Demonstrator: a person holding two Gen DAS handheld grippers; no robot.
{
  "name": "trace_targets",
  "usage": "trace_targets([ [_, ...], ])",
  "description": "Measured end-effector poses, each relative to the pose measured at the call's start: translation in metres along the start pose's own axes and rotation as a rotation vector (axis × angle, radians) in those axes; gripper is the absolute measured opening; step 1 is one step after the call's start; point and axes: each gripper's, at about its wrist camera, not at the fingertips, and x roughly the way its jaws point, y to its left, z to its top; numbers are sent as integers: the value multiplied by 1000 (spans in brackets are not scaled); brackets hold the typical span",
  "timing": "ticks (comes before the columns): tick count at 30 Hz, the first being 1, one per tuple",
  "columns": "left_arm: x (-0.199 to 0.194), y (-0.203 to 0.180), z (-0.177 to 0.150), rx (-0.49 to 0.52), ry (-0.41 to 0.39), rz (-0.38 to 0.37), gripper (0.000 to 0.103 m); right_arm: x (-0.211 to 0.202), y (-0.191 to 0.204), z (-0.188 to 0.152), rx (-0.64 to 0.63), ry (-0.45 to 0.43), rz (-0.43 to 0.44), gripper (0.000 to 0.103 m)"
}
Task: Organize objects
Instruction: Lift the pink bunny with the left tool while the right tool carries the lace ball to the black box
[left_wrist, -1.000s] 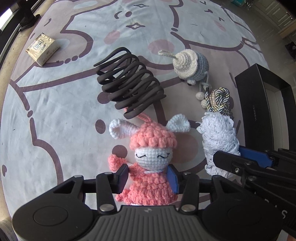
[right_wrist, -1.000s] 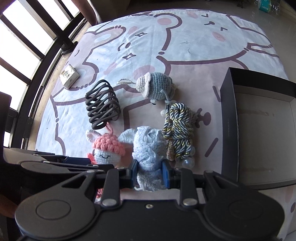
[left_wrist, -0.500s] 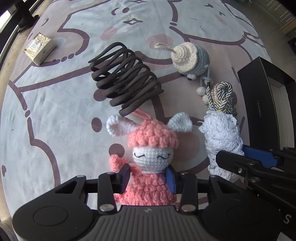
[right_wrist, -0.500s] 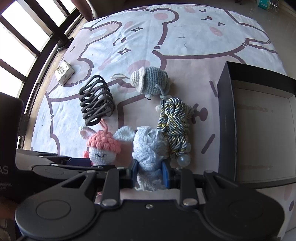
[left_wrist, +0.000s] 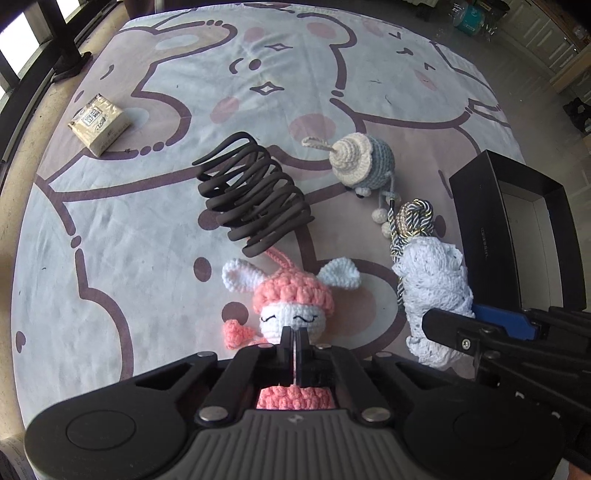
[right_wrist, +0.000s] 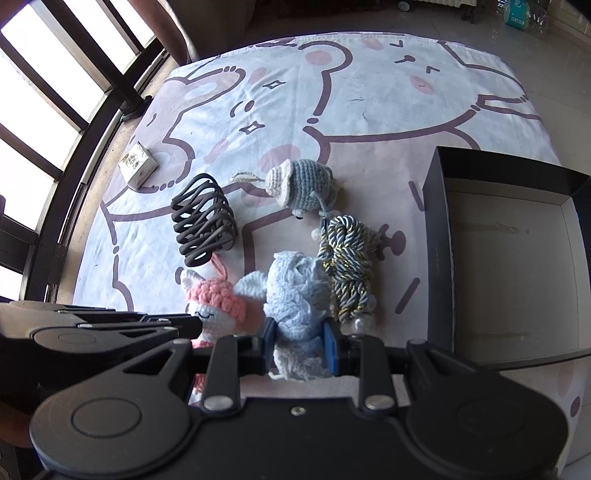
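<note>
My left gripper (left_wrist: 294, 338) is shut tight on the body of a pink crochet bunny doll (left_wrist: 291, 306), just below its white face, and holds it above the mat. The doll also shows in the right wrist view (right_wrist: 218, 306). My right gripper (right_wrist: 300, 345) is shut on a pale blue crochet bundle (right_wrist: 295, 295), which also shows in the left wrist view (left_wrist: 436, 284). An open black box (right_wrist: 509, 258) lies to the right of both grippers, its inside bare.
On the cartoon-print mat (left_wrist: 110, 221) lie a black spiral hair clip (left_wrist: 255, 195), a grey and cream crochet toy (left_wrist: 362, 162), a twisted grey-gold cord (right_wrist: 347, 258) and a small tan packet (left_wrist: 99, 123). Window bars (right_wrist: 48, 110) run along the left.
My left gripper's jaws have closed fully on the bunny's body. Both grippers have risen with their loads, so the mat looks farther away.
</note>
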Motion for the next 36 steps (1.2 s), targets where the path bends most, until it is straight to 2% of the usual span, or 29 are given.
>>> trace_targets([
  [3, 4, 3, -1, -15, 17, -11, 16, -2, -1, -1, 4, -3, -3, 28],
  [4, 6, 4, 0, -19, 24, -14, 30, -3, -1, -2, 6, -5, -4, 28],
  [5, 9, 5, 0, -22, 32, -17, 39, -4, -1, -2, 7, -8, -3, 28],
  [6, 11, 5, 0, -23, 39, -15, 41, -5, -1, -1, 9, -11, -2, 28],
  [20, 54, 6, 3, -11, 159, 10, 41, 1, -8, 3, 23, -10, 21, 29],
  [25, 51, 4, 4, 4, 150, 22, 36, 2, -12, 4, 34, -8, 21, 29],
  [28, 45, 5, 2, -3, 145, 3, 32, 2, -12, 4, 38, -5, 21, 29],
  [36, 12, 10, 3, -27, 62, -51, 32, -4, -6, 3, 21, -23, 24, 29],
])
